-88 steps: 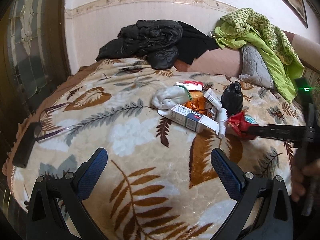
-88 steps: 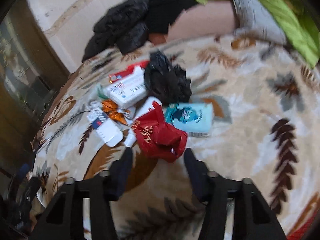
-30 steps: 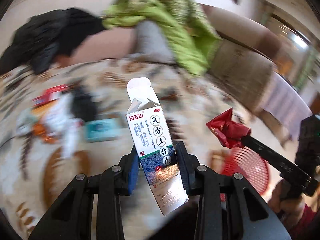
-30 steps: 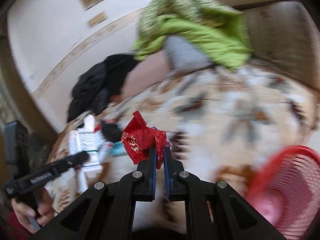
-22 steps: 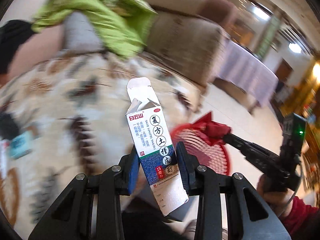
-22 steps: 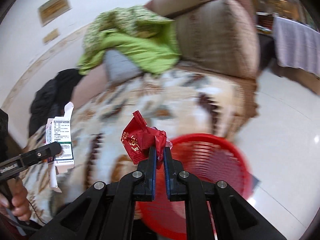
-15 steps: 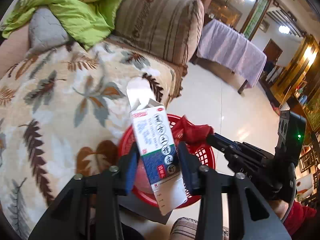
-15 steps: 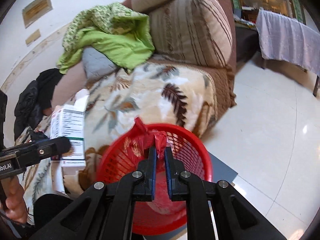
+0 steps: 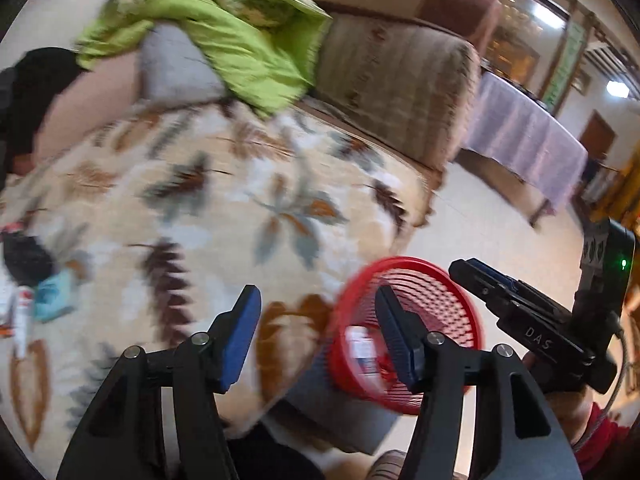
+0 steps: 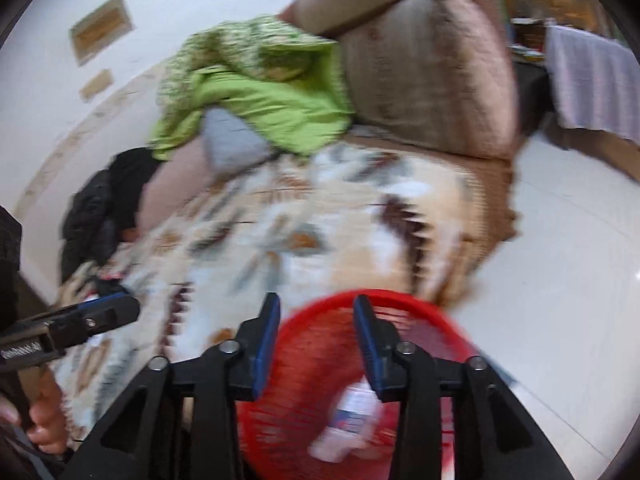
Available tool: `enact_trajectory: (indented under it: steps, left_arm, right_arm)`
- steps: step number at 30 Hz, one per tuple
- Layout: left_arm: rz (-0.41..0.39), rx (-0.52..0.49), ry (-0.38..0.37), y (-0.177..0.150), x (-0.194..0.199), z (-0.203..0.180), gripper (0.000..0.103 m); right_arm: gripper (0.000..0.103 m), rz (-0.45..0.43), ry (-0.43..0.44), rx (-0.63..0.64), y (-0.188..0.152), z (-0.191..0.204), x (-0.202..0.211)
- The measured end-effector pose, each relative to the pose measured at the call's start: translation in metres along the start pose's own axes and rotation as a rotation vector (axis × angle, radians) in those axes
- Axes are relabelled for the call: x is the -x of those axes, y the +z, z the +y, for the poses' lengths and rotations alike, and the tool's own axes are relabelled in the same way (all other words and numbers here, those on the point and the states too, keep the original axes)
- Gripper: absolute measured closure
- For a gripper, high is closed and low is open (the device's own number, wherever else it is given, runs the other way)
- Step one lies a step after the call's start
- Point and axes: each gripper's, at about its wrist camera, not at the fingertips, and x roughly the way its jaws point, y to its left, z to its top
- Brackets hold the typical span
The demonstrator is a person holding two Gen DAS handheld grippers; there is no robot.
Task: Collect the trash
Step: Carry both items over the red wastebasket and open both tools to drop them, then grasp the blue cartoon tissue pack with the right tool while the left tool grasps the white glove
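Note:
A red mesh basket (image 9: 436, 280) (image 10: 316, 364) stands on the floor by the bed's edge. The white medicine box (image 10: 352, 416) (image 9: 358, 346) lies inside it, blurred, with a bit of the red wrapper (image 9: 382, 362) beside it. My left gripper (image 9: 316, 322) is open and empty, just left of and above the basket. My right gripper (image 10: 316, 320) is open and empty over the basket's near rim; it also shows in the left wrist view (image 9: 472, 272). More trash, a teal packet (image 9: 52, 300) and a black bag (image 9: 26, 258), lies far left on the bed.
The bed has a leaf-patterned blanket (image 9: 224, 208). A green cloth (image 9: 224, 36) and a brown striped cushion (image 9: 392, 80) lie at its head. Black clothes (image 10: 104, 208) are piled at the wall. A tiled floor (image 10: 560, 248) and a cloth-covered table (image 9: 528, 140) lie to the right.
Both grippers opened and let go: the medicine box and the red wrapper dropped into the red basket. Both views have swung back toward the bed, with motion blur.

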Motion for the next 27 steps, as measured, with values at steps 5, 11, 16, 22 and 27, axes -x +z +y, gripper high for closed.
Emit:
enact_trajectory:
  steps: [5, 11, 16, 22, 27]
  left_arm:
    - [-0.035, 0.074, 0.113, -0.011, 0.044, 0.053, 0.042]
    - [-0.094, 0.21, 0.235, -0.036, 0.093, 0.134, 0.04]
    - [-0.119, 0.27, 0.378, -0.053, 0.114, 0.201, 0.039]
    - [-0.17, 0.363, 0.503, -0.08, 0.15, 0.284, 0.035]
    - [-0.169, 0.46, 0.551, -0.095, 0.158, 0.366, 0.035]
  right_arm:
    - [0.054, 0.043, 0.166, 0.071, 0.008, 0.063, -0.027]
    - [0.043, 0.187, 0.322, 0.165, -0.001, 0.146, -0.08]
    - [0.043, 0.296, 0.338, 0.227, -0.012, 0.193, -0.124]
    - [0.043, 0.372, 0.365, 0.315, -0.015, 0.24, -0.174]
    - [0.042, 0.401, 0.385, 0.376, -0.009, 0.275, -0.222]
